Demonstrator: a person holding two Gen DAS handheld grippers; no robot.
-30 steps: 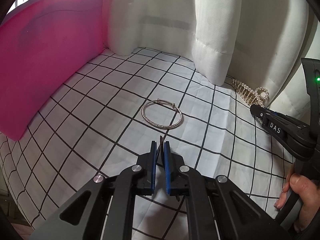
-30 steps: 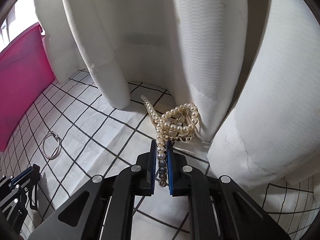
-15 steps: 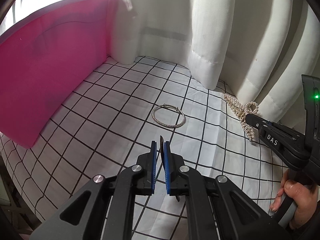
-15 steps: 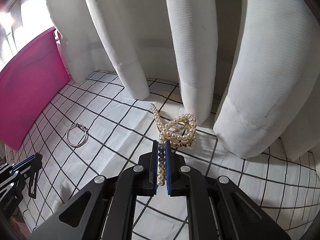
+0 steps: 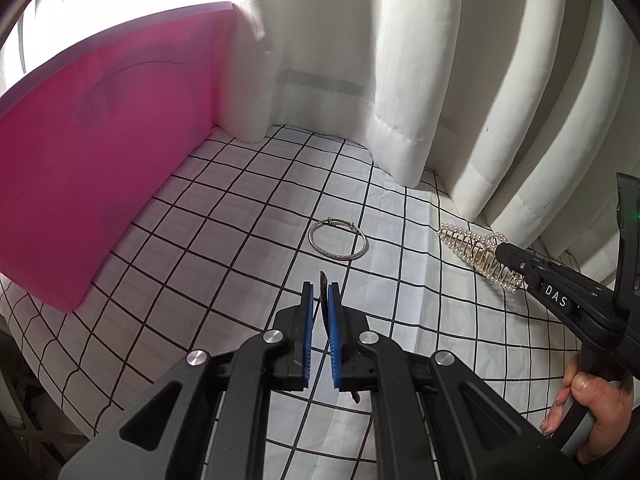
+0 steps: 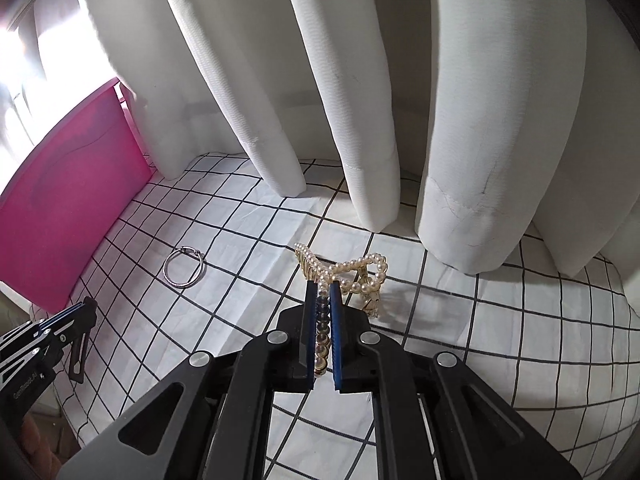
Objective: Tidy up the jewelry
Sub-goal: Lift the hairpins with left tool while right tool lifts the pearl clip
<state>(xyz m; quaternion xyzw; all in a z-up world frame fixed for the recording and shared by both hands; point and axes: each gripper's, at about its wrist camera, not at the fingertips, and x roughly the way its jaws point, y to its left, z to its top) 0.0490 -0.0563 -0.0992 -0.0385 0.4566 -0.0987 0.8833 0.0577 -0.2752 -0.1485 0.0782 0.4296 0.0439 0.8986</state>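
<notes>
My right gripper point(image 6: 323, 292) is shut on a gold hair claw clip studded with pearls point(image 6: 352, 276), holding it above the checked cloth; the clip also shows in the left wrist view point(image 5: 476, 254) at the tip of the right gripper point(image 5: 505, 254). My left gripper point(image 5: 322, 292) is shut on a thin dark flat piece point(image 5: 322, 286); what it is I cannot tell. It shows in the right wrist view point(image 6: 78, 356) hanging from the left gripper point(image 6: 86, 306). A silver bangle point(image 5: 338, 239) lies flat on the cloth ahead of the left gripper, also seen in the right wrist view point(image 6: 183, 267).
A pink foam board point(image 5: 100, 184) stands along the left side of the cloth. White curtain folds point(image 6: 360, 100) hang down to the far edge. The white cloth with black grid lines point(image 5: 224, 240) covers the table.
Both grippers have pulled back and risen. The right gripper has lifted the pearl clip away from the curtain. The bangle has not moved.
</notes>
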